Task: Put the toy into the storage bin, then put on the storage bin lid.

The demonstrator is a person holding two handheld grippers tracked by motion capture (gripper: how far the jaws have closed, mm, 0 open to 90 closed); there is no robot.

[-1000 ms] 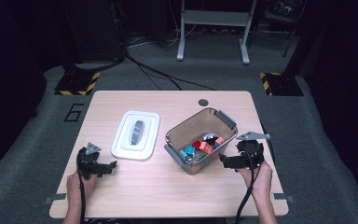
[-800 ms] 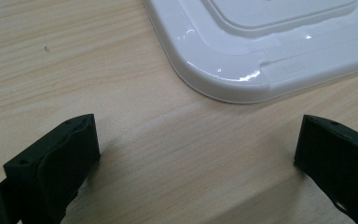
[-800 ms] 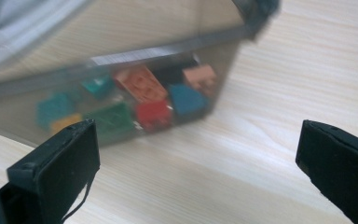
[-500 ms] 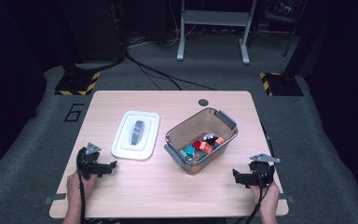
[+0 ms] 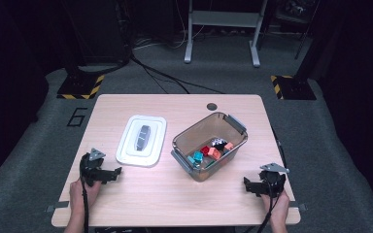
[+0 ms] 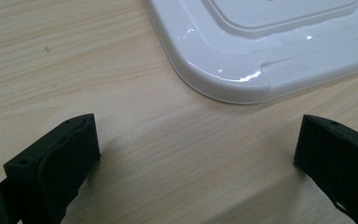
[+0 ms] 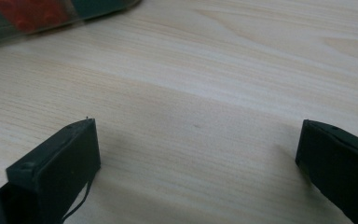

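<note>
We've got the left gripper point(image 5: 117, 170) near the table's point(image 5: 175, 199) near-left corner, jaws wide apart w/ nothing between them; in the left gripper view its fingertips point(image 6: 70, 140) sit low over bare wood, just short of the lid's rounded corner. The lid point(image 5: 141, 140) lies flat on the left half of the table, just beyond and right of that gripper: white, glossy, rounded-rectangle shape w/ a raised rim, a stepped inner panel and a dark grey oblong handle at centre. Right of it, apart, stands the bin point(image 5: 210, 144), a clear, smoky-tinted plastic box w/ grey latch clips at both ends, turned at an angle to the table edge, open on top. Inside we see small blocks point(image 5: 209, 151) in red, orange, teal, black & white, bunched toward its near side. Our right gripper point(image 5: 246, 184) rests near the near-right corner, well apart from the bin, jaws also spread wide & empty; the right gripper view has plain wood between the fingertips point(image 7: 72, 144) and a strip of the bin's wall at top left.
</note>
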